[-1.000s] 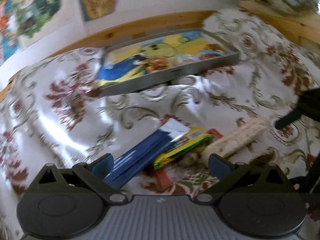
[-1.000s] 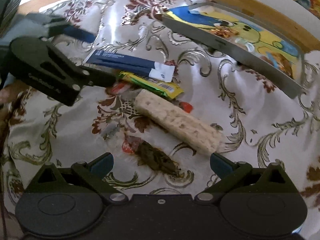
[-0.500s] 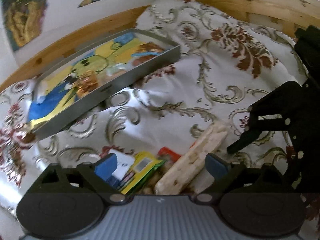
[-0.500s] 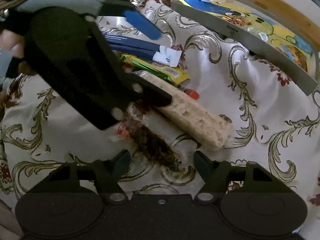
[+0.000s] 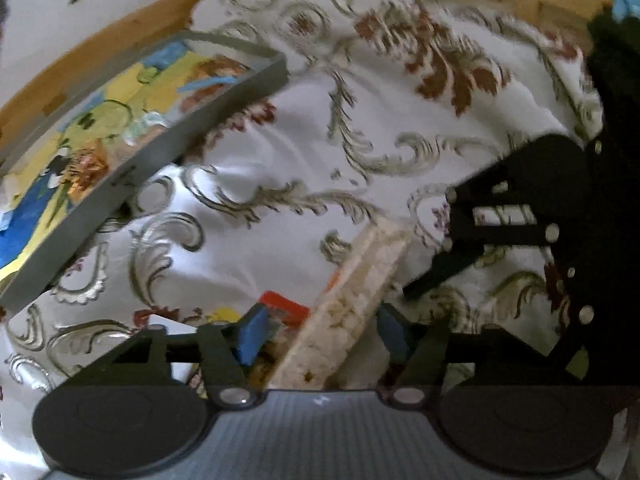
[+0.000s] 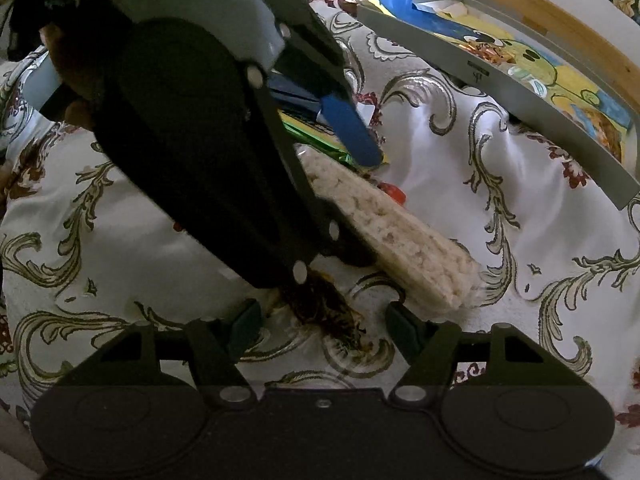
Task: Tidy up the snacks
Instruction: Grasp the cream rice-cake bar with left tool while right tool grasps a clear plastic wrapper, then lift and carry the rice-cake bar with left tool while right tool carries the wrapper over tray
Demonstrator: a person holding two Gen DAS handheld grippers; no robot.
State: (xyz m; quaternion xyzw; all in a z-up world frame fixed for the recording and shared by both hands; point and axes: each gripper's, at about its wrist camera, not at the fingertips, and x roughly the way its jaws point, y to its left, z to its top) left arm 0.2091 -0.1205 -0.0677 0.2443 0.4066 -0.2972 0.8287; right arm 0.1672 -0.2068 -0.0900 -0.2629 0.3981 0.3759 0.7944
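Note:
A pale puffed-rice bar (image 5: 360, 280) lies on the floral cloth, pointing away from me. My left gripper (image 5: 322, 334) straddles its near end, open, with a gap showing on each side of the bar. In the right wrist view the same bar (image 6: 400, 232) runs under the left gripper's blue finger (image 6: 348, 132). My right gripper (image 6: 324, 326) is open, low over a dark brown snack in a clear wrapper (image 6: 328, 312). A green-yellow wrapper (image 6: 320, 140), a blue packet (image 6: 296, 100) and a red piece (image 6: 392, 192) lie beside the bar.
A grey tray (image 5: 160, 148) with a cartoon picture inside stands at the far left, its wall (image 6: 500, 92) also visible from the right. A wooden edge (image 5: 100, 52) runs behind it. The right gripper's black frame (image 5: 520, 208) sits close on the right.
My left gripper swung right and came down over the rice bar, its fingers drawing closer together. The right gripper's fingers also narrowed and edged towards the dark snack.

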